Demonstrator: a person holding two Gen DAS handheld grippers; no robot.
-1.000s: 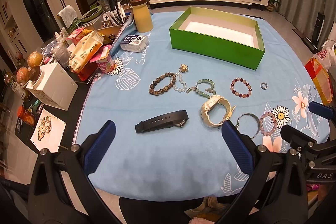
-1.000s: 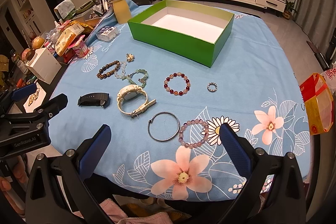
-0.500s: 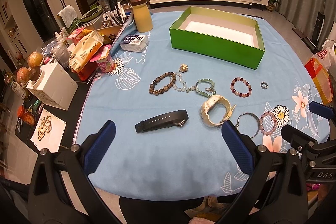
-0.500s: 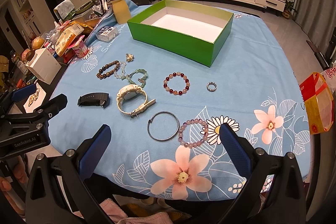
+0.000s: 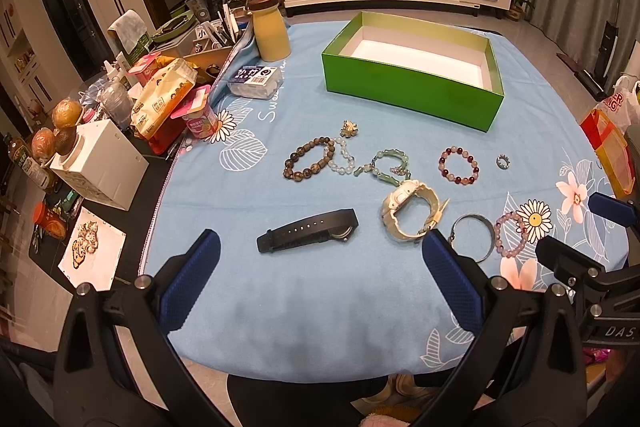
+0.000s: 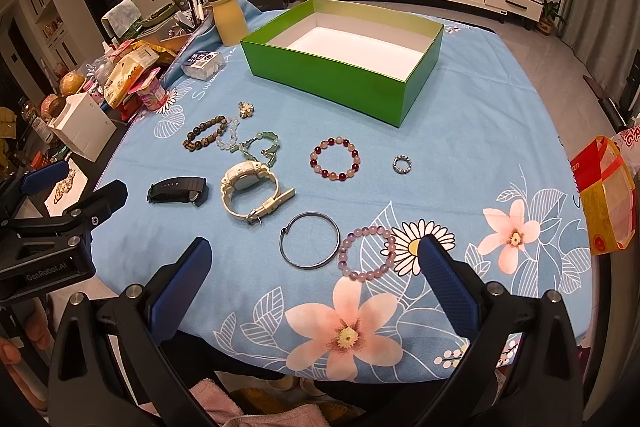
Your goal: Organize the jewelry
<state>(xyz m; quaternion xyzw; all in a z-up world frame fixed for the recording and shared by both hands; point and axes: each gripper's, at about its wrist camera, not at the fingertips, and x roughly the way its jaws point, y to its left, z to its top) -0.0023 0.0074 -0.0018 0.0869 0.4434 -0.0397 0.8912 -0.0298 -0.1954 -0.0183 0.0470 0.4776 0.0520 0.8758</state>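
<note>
An empty green box (image 5: 412, 95) (image 6: 320, 79) stands at the back of the blue flowered cloth. In front of it lie a black watch (image 5: 308, 231) (image 6: 178, 190), a cream watch (image 5: 410, 209) (image 6: 250, 187), a brown bead bracelet (image 5: 308, 158), a green bracelet (image 5: 386, 167), a red bead bracelet (image 5: 458, 165) (image 6: 335, 158), a ring (image 6: 402, 163), a metal bangle (image 6: 310, 246) and a purple bead bracelet (image 6: 366, 253). My left gripper (image 5: 320, 279) is open and empty above the near edge. My right gripper (image 6: 314, 283) is open and empty near the bangle.
A yellow bottle (image 5: 272, 31), snack packs (image 5: 164, 99), a white box (image 5: 100, 163) and other clutter crowd the table's left side. A red and yellow bag (image 6: 604, 199) hangs off the right edge. The table's near edge (image 5: 320, 367) is just under the grippers.
</note>
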